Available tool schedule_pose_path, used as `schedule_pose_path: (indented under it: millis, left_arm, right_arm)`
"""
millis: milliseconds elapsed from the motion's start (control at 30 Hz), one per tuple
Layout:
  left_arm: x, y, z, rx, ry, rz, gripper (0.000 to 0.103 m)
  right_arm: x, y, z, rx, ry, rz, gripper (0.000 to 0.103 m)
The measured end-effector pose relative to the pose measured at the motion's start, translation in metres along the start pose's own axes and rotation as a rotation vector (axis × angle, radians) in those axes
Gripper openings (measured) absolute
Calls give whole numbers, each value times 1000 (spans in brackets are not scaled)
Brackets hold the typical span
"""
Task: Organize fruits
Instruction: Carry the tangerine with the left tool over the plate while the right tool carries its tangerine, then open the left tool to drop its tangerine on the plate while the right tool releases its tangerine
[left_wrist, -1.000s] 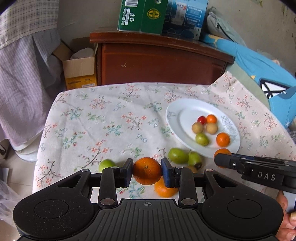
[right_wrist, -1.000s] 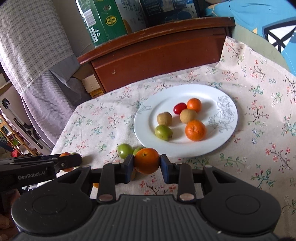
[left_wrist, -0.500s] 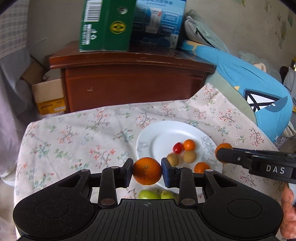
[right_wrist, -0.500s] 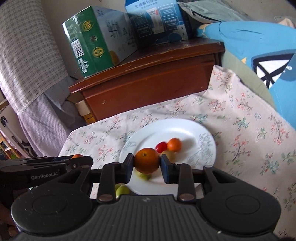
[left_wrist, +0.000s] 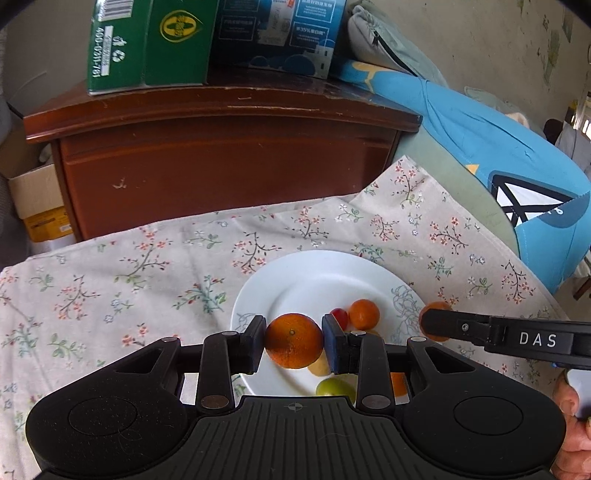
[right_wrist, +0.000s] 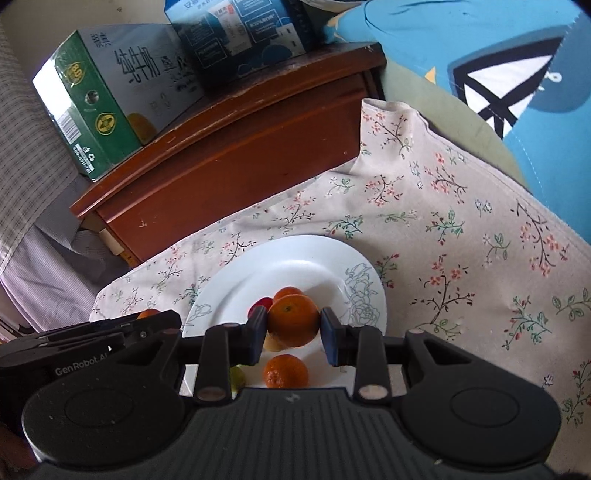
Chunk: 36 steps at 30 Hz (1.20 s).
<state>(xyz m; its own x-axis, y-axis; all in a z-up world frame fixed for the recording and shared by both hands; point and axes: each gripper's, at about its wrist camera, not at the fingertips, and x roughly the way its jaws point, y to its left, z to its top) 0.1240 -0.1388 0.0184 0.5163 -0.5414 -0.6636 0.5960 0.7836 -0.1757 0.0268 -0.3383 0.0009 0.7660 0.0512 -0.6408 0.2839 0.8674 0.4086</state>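
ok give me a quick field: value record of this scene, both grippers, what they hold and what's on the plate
left gripper: shut on an orange, above the plate
right gripper: shut on a second orange, above the plate
plate: white, on the floral tablecloth
on plate: small oranges, red cherry tomato, green fruit, a brownish fruit
behind: wooden cabinet with cartons on top

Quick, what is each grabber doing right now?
Left gripper: shut on an orange.
Right gripper: shut on another orange.
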Motion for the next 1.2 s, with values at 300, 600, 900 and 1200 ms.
schedule_pose_path:
  millis: [300, 600, 900, 1200]
  left_arm:
    - [29, 4, 3, -23, 28, 0, 30]
    - [29, -3, 9, -17, 1, 1, 50]
    - [-6, -4, 24, -30, -68, 34, 80]
    - [-38, 6, 16, -12, -41, 118, 81]
  right_arm:
    - [17, -4, -3, 16, 45, -34, 31]
    - [20, -4, -1, 28, 34, -30, 35]
    - [9, 8, 5, -41, -22, -16, 36]
    - [6, 16, 2, -58, -9, 15, 40]
